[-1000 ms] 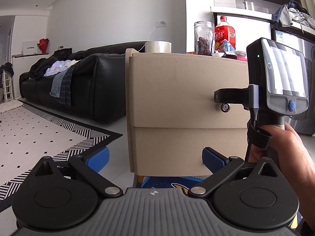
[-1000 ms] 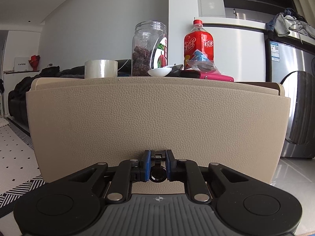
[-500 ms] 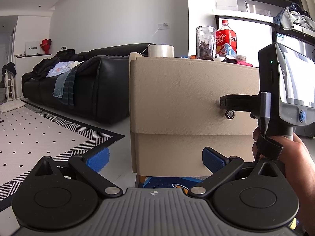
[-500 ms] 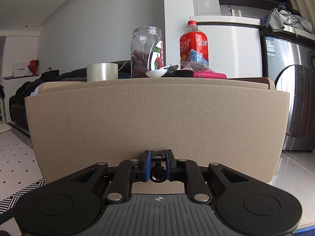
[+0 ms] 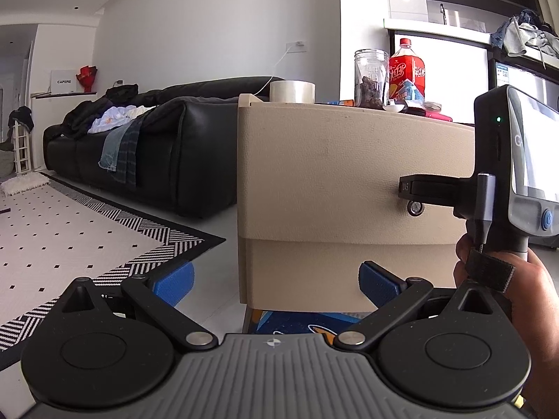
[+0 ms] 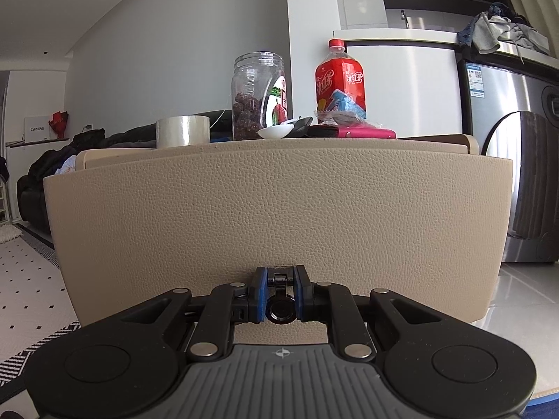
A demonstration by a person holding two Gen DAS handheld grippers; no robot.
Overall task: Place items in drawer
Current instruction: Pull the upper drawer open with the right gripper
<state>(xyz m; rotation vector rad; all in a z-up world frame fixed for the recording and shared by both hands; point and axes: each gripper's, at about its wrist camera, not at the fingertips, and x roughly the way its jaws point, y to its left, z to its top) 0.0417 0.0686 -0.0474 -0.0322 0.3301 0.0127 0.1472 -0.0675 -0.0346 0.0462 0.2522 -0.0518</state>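
**Right claw clamped on the drawer knob**

My right gripper [image 6: 280,295] points level at the beige drawer front [image 6: 279,209], its blue pads pinched tight on the small dark knob [image 6: 280,310]. My left gripper [image 5: 276,281] hangs low beside the cabinet, spread wide, holding nothing. Tape roll [image 6: 182,131], jar [image 6: 259,96] and bottle [image 6: 340,83] sit on top.

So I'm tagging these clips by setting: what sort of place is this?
Most likely a home living room: a black sofa strewn with clothes, a patterned rug, and a washing machine beside the beige drawer cabinet.
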